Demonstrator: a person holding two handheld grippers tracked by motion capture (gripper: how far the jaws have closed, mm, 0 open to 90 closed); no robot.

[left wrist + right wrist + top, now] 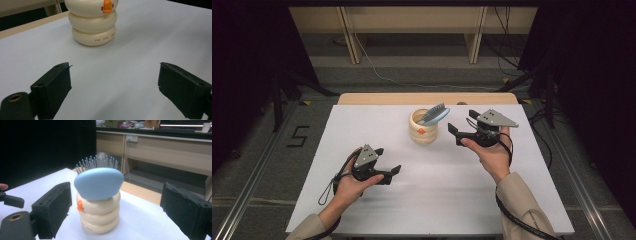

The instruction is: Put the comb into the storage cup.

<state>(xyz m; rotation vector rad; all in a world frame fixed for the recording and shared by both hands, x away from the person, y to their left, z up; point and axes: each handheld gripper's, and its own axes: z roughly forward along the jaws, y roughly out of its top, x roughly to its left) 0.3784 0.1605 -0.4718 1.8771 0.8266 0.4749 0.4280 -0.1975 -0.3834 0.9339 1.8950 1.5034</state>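
High view: two hand-held claws flank a cream holder on the white bench (512, 200).
From the left, the left claw (393, 172) hovers low over the bench, jaws spread and holding nothing, well apart from the cream ringed holder (423, 131). The holder stands upright near the far edge with a blue hairbrush (435, 114) leaning in it. The right claw (454, 134) sits just beside the holder, jaws spread, gripping nothing.
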